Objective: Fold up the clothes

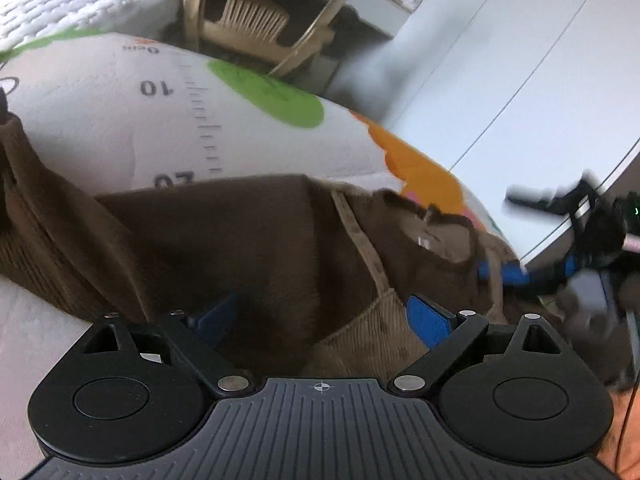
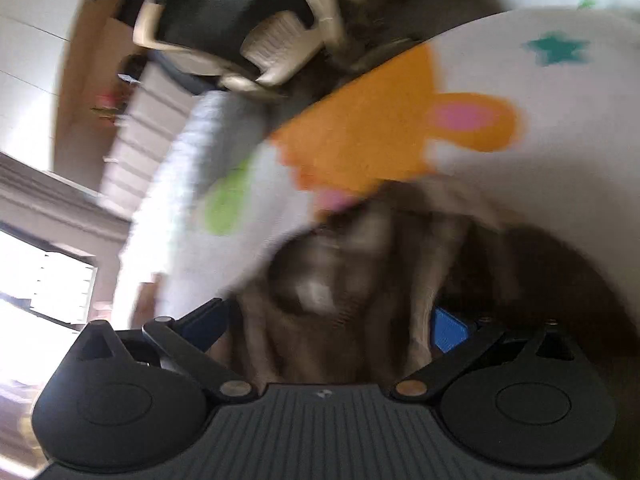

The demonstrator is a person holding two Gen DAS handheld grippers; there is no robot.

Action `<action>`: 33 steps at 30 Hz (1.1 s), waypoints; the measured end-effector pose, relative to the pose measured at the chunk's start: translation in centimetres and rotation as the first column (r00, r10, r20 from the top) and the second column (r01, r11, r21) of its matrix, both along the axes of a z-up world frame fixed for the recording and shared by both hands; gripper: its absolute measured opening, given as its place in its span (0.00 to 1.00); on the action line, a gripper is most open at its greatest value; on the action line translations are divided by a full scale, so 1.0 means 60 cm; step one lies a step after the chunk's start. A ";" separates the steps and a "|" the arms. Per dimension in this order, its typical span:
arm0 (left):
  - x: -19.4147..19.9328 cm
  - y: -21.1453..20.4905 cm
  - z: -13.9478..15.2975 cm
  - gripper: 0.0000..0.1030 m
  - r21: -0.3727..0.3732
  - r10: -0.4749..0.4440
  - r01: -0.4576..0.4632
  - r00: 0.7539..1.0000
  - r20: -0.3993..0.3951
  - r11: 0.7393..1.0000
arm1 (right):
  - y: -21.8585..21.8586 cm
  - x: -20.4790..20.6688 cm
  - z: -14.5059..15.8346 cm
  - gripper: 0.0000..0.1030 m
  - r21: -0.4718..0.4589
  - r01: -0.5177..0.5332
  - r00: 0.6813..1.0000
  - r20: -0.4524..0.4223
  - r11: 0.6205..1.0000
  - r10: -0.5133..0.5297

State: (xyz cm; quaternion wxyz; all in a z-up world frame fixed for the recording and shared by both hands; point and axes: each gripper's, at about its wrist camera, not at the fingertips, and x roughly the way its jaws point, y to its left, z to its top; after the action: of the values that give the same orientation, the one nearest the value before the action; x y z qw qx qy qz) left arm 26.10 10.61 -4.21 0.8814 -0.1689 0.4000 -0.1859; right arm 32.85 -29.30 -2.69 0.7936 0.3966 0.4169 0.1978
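White padded mat (image 1: 100,120) under everything, printed with a ruler scale reading "10" and "20", plus green, orange and pink shapes. On it lies the brown sweater (image 1: 240,240), fuzzy knit, ribbed at cuff and hem, sleeve folded across the body, paler neck label showing but unreadable. The left gripper (image 1: 324,320) stands wide open, blue pads either side of the cloth, pressing nothing. At right, the right gripper (image 2: 332,328) hangs over blurred brown fabric at the collar, jaws spread; whether it grips, I can't tell.
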 end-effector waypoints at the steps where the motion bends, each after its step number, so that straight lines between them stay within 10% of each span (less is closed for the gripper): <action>1: 0.000 0.007 0.001 0.93 0.019 0.021 -0.021 1.000 0.002 1.000 | 0.006 0.004 0.021 1.00 -0.005 -0.002 0.996 0.090 1.000 0.002; 4: 0.004 0.034 0.003 0.93 0.071 0.083 -0.084 0.996 0.016 0.994 | 0.037 0.005 0.073 1.00 -0.227 0.031 0.950 0.308 0.974 0.042; 8: 0.006 0.076 0.007 0.93 0.130 0.177 -0.182 0.983 0.046 0.975 | 0.055 0.023 0.051 1.00 -0.470 -0.032 0.993 0.084 0.882 0.081; 12: -0.002 0.086 0.019 0.93 0.113 0.185 -0.187 0.982 0.035 0.976 | 0.020 -0.075 0.074 1.00 -0.594 -0.050 0.982 0.117 0.803 0.148; 20: -0.072 -0.004 0.058 0.94 0.158 0.048 -0.056 0.997 0.057 0.986 | 0.027 -0.293 0.044 1.00 -0.845 -0.140 0.947 0.037 0.516 0.318; 26: -0.165 -0.085 0.069 0.96 0.385 -0.164 0.112 0.981 0.104 0.916 | 0.064 -0.328 0.038 1.00 -0.847 -0.116 0.918 0.108 0.518 0.382; 28: -0.204 -0.100 0.070 0.96 0.450 -0.229 0.158 0.968 0.107 0.879 | 0.077 -0.332 0.033 1.00 -0.880 -0.120 0.912 0.085 0.459 0.402; 33: -0.299 -0.102 0.066 0.97 0.505 -0.325 0.242 0.943 0.080 0.828 | 0.042 -0.325 0.019 1.00 -0.985 0.026 0.941 0.081 0.168 0.330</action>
State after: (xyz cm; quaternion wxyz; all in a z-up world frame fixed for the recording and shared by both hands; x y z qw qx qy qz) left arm 8.14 4.50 -0.28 0.8872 0.1362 0.3814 -0.2210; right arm 13.35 -26.80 -1.54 0.8871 -0.2773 0.3686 0.0188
